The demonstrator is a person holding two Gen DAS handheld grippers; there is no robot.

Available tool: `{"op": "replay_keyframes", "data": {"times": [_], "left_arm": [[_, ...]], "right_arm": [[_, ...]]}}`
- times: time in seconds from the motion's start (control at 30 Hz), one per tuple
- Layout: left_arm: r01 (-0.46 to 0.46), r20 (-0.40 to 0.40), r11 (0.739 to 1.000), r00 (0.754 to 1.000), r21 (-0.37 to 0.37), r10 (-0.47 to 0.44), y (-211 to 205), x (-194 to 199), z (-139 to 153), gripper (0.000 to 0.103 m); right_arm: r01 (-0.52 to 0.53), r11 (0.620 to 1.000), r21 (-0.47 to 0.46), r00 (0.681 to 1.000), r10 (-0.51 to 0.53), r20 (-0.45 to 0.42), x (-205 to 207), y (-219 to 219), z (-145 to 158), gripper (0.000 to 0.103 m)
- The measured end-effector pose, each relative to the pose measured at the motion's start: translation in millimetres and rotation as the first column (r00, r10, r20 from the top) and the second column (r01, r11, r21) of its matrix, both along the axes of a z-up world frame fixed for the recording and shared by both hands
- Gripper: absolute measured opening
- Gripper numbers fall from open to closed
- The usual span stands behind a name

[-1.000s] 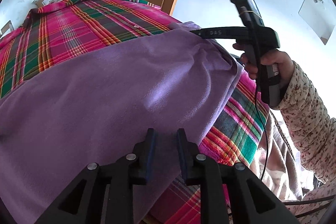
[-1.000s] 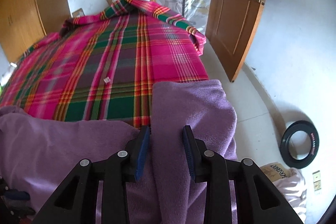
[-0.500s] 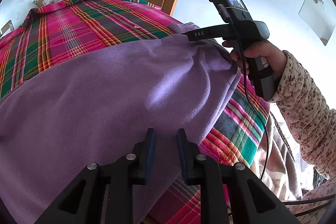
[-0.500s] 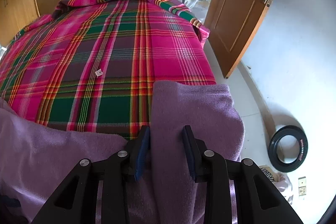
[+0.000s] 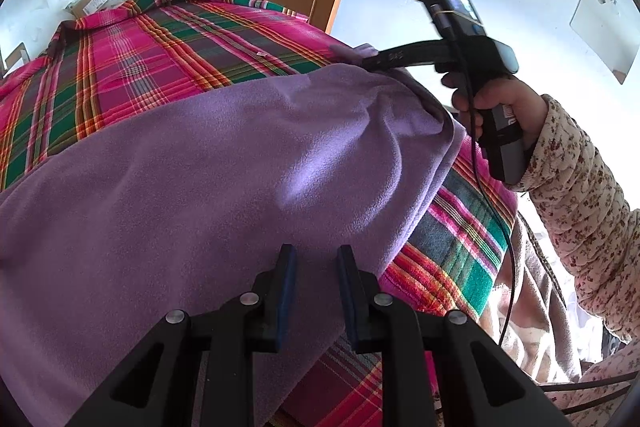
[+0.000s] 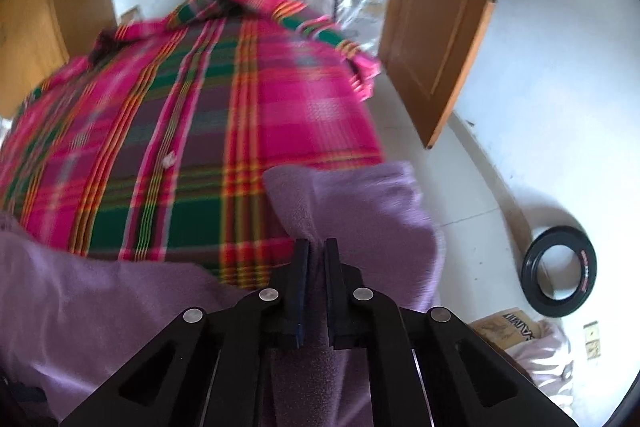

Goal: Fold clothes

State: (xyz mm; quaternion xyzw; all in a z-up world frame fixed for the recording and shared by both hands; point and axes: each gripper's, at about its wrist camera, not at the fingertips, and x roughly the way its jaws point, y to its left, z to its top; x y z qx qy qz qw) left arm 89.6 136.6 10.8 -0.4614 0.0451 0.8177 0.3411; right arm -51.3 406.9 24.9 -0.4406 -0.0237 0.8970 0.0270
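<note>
fleece: purple, soft napped pile, matte, no print seen. it lies across the near end of the bed, spread in broad rounded folds, with its right edge draped over the bed's right side. in the right wrist view a doubled flap of fleece stands up from the near right corner, its top edge rolled and thick.

bed cover: woven plaid, pink, green, orange and dull purple stripes, flat and smooth to the far end.

left gripper: fingers apart, blue pads either side of a fleece ridge at the near edge; the fleece fills the gap, but pad contact is not certain.

right gripper: fingers nearly together, clamped on a thin pinch of the flap. this view is motion-blurred. in the left wrist view the right gripper's black finger reaches onto the far right corner of the fleece, held by a hand in a floral quilted sleeve.

floor right of the bed: a black ring, hard and glossy.
</note>
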Motion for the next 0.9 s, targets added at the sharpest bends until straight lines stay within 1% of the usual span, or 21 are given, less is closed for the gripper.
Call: {"op": "replay_keyframes", "data": {"times": [0.17, 0.3, 0.43, 0.57, 0.8, 0.9], "left_arm": [[-0.006, -0.006, 1.0, 1.0, -0.01, 0.006, 1.8, 0.6, 0.1, 0.021], [-0.011, -0.007, 1.0, 1.0, -0.013, 0.011, 2.2, 0.9, -0.1, 0.021], [-0.016, -0.008, 1.0, 1.0, -0.018, 0.016, 3.5, 1.6, -0.3, 0.021], [-0.021, -0.013, 0.999, 1.0, -0.031, 0.021, 5.9, 2.5, 0.1, 0.021], [-0.019, -0.031, 0.998, 0.999, -0.064, 0.017, 10.6, 5.1, 0.7, 0.022], [-0.02, -0.041, 0.997, 0.999, -0.076, 0.017, 11.5, 6.7, 0.9, 0.022]], "right_arm": [[0.051, 0.997, -0.06, 0.997, -0.054, -0.047, 16.6, 25.1, 14.7, 0.007], [0.09, 0.987, -0.137, 0.991, -0.103, -0.091, 32.9, 46.9, 24.5, 0.007], [0.139, 0.968, -0.209, 0.977, -0.168, -0.13, 53.5, 70.5, 30.6, 0.007], [0.191, 0.948, -0.253, 0.963, -0.231, -0.137, 69.3, 90.8, 27.6, 0.007], [0.275, 0.889, -0.366, 0.937, -0.333, -0.104, 93.4, 121.7, 8.7, 0.007], [0.312, 0.848, -0.428, 0.921, -0.38, -0.081, 102.6, 134.9, -2.3, 0.007]]}}
